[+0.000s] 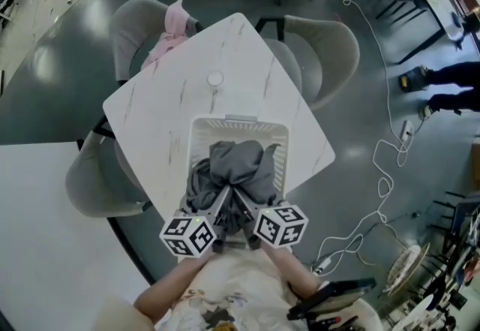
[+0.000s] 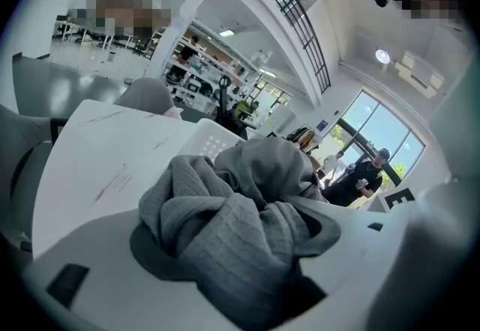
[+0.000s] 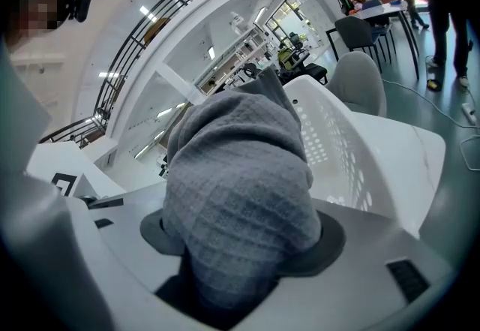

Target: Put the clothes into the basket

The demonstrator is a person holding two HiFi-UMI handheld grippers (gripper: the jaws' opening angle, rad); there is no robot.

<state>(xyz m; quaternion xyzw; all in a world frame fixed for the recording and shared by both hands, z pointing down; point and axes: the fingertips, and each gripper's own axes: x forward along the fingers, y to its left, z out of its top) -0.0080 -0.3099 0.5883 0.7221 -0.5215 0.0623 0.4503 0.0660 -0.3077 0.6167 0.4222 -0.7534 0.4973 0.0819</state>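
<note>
Below me, the white marbled table [image 1: 150, 108] carries the white perforated basket [image 1: 240, 124] at its near corner and a small round disc [image 1: 215, 79] near its centre.

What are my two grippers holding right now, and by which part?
Left gripper and right gripper each clamp a bunched fold of the grey clothing, over the basket.

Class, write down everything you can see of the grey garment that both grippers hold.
The grey garment is soft knit cloth with a ribbed, waffle-like weave, crumpled into folds. It is bunched between the fingers of the left gripper and the right gripper, which clamp its near end side by side. Its bulk hangs inside the white perforated basket on the white table; whether it touches the bottom is hidden.
</note>
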